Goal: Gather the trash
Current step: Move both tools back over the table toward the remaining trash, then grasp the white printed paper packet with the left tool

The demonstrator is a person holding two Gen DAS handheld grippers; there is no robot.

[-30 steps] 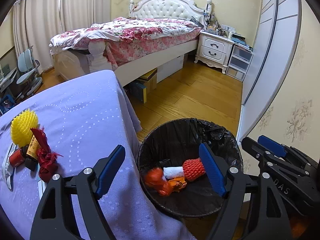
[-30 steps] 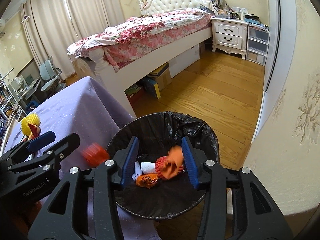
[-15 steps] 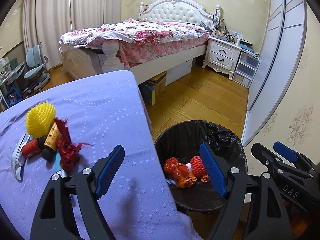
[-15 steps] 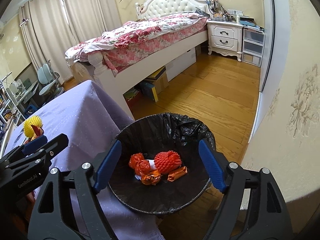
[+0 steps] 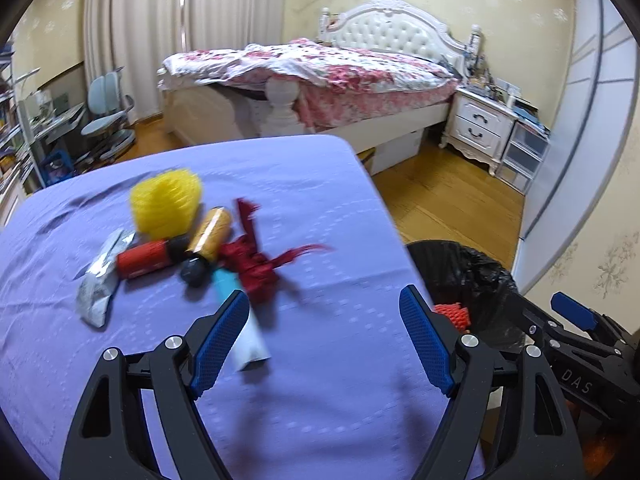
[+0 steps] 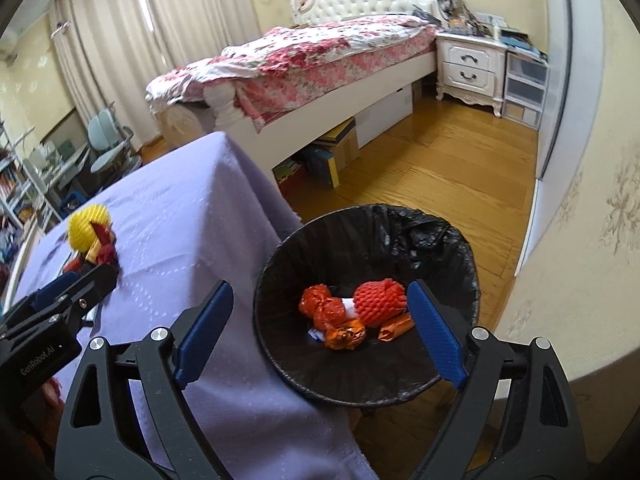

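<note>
Bin [image 6: 460, 240] is lined with a black bag and parked on the floor right at the table's [image 5: 340, 400] corner. Inside it a red foam net [image 6: 380, 296], a crumpled red wrapper [image 6: 320, 306], a bit of white paper [image 6: 348, 304] and two orange wrappers [image 6: 346, 336] are bunched together at the bottom, touching each other. From the left wrist view only a sliver of the red net [image 5: 452, 314] can be seen over the rim [image 5: 472, 276].

More trash is still piled on the purple cloth: a yellow foam net [image 5: 166, 204], a tan tube [image 5: 212, 234], a red can [image 5: 144, 258], a silver packet [image 5: 100, 284], a dark red rag [image 5: 252, 264], a black ball [image 5: 194, 270] and a light blue tube [image 5: 240, 320], all packed close, most touching.

The left gripper [image 5: 320, 344] is held over the cloth just in front of that pile, fingers spread wide, nothing pinched. The right gripper [image 6: 320, 332] is held above the bin, also spread wide with nothing between the pads [image 6: 436, 332].
</note>
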